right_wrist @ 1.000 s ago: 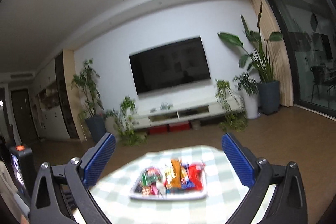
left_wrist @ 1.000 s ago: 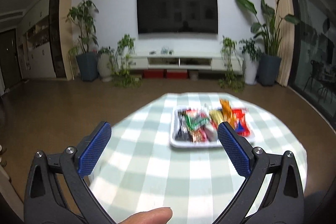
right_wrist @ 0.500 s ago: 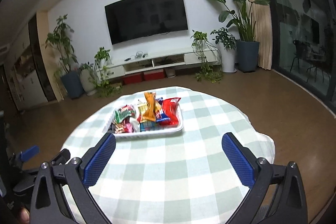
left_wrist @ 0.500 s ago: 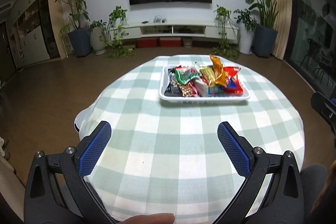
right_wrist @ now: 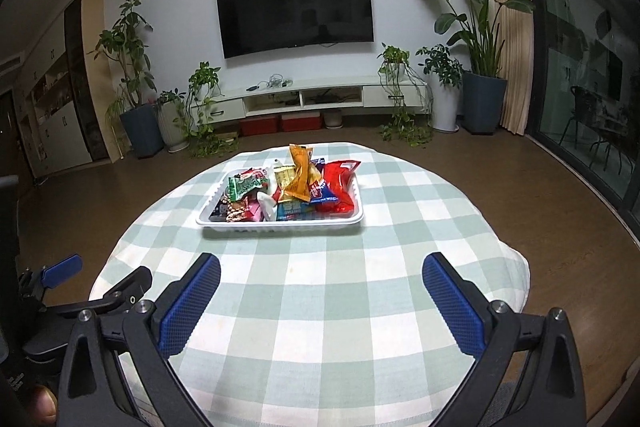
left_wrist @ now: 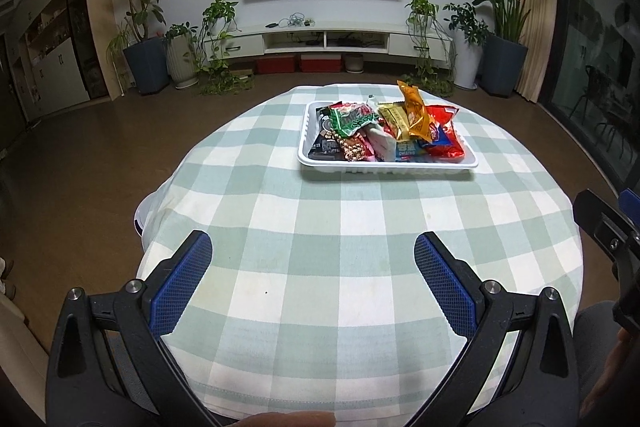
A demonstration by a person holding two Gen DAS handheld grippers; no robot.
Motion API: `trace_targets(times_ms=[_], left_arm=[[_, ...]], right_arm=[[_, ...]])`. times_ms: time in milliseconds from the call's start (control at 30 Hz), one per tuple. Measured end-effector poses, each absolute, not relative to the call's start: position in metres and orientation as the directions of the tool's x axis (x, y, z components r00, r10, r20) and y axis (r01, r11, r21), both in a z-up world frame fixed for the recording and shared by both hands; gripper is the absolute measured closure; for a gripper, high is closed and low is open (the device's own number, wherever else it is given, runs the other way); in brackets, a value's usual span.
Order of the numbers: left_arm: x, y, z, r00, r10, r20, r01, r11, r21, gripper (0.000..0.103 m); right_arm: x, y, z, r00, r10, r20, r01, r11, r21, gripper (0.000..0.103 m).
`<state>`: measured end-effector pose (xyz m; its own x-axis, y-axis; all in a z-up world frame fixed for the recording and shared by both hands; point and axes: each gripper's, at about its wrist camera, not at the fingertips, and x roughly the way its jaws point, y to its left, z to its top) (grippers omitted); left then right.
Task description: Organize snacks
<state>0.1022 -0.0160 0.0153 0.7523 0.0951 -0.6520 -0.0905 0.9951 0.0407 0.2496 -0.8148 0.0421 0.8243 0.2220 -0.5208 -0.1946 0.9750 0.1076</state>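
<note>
A white tray (left_wrist: 312, 163) heaped with several snack packets stands on the far half of a round table with a green checked cloth (left_wrist: 320, 227). A red bag (left_wrist: 444, 135), an orange packet (left_wrist: 416, 111) and a green packet (left_wrist: 352, 121) show in the pile. The tray also shows in the right wrist view (right_wrist: 208, 221). My left gripper (left_wrist: 313, 277) is open and empty over the near part of the table. My right gripper (right_wrist: 321, 303) is open and empty, well short of the tray.
The table edge drops to a brown floor on all sides. The right gripper's arm (left_wrist: 608, 223) shows at the right edge of the left wrist view; the left gripper (right_wrist: 80, 287) shows at lower left of the right wrist view. A TV, cabinet and plants stand far behind.
Both grippers have tilted down and come lower toward the table, so the tray now sits higher in each view. Both stay open and empty.
</note>
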Motion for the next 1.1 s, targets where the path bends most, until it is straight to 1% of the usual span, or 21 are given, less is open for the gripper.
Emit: trace_targets(times_ms=[333,1100], left_arm=[[0.1035,-0.0157,0.0133,0.749,0.097,-0.655,-0.092,0.995,0.042,0.0],[0.1054,-0.0193,0.0068,0.745,0.084,-0.662,-0.072,0.996,0.045,0.0]], right_arm=[[0.2504,-0.808,0.0396,0.81,0.227,-0.541,-0.208,0.973,0.098,0.0],[0.2494,-0.8069,0.0395,0.808,0.227,-0.544,-0.208,0.973,0.097,0.0]])
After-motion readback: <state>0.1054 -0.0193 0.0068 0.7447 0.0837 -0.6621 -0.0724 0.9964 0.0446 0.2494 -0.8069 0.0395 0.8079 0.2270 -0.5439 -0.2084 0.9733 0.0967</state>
